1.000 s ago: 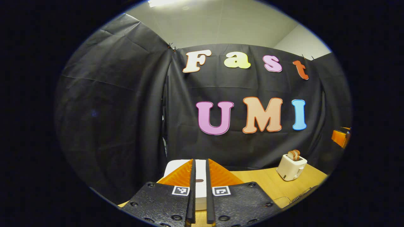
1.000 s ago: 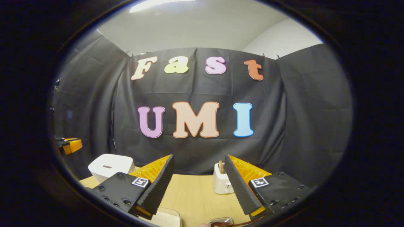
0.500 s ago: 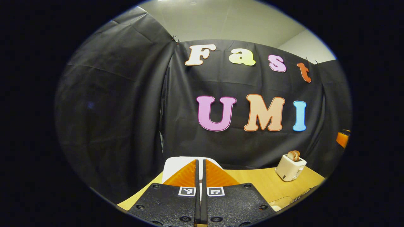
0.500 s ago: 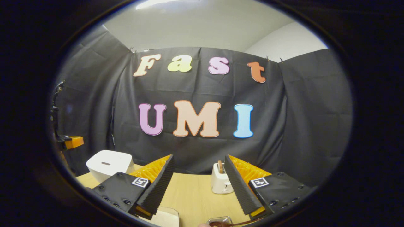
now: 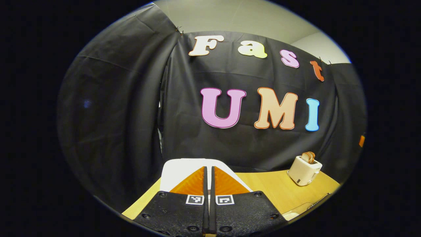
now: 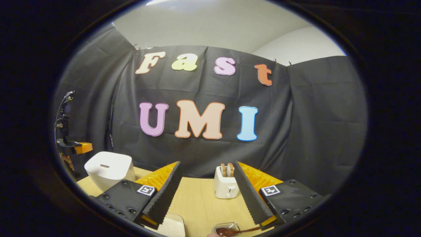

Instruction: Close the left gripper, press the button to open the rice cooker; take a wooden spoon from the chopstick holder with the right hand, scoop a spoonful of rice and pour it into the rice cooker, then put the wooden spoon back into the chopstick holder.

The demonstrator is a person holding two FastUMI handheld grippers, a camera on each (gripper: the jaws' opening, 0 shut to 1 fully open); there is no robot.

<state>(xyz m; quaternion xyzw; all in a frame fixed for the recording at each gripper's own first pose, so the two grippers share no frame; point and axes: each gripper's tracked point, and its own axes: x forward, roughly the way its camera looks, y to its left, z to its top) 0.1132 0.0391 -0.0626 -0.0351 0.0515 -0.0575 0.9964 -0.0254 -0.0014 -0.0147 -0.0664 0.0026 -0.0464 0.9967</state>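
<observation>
Your left gripper (image 5: 209, 171) has its fingers pressed together, empty, lined up on the white rice cooker (image 5: 184, 169) at the left end of the tabletop (image 5: 273, 187). Bring the tips down onto the cooker's button squarely and push firmly; I cannot tell from here where the button sits. Your right gripper (image 6: 207, 174) holds its fingers wide apart, empty, above the wooden spoon (image 6: 230, 231). Keep it clear of the toaster (image 6: 225, 184).
</observation>
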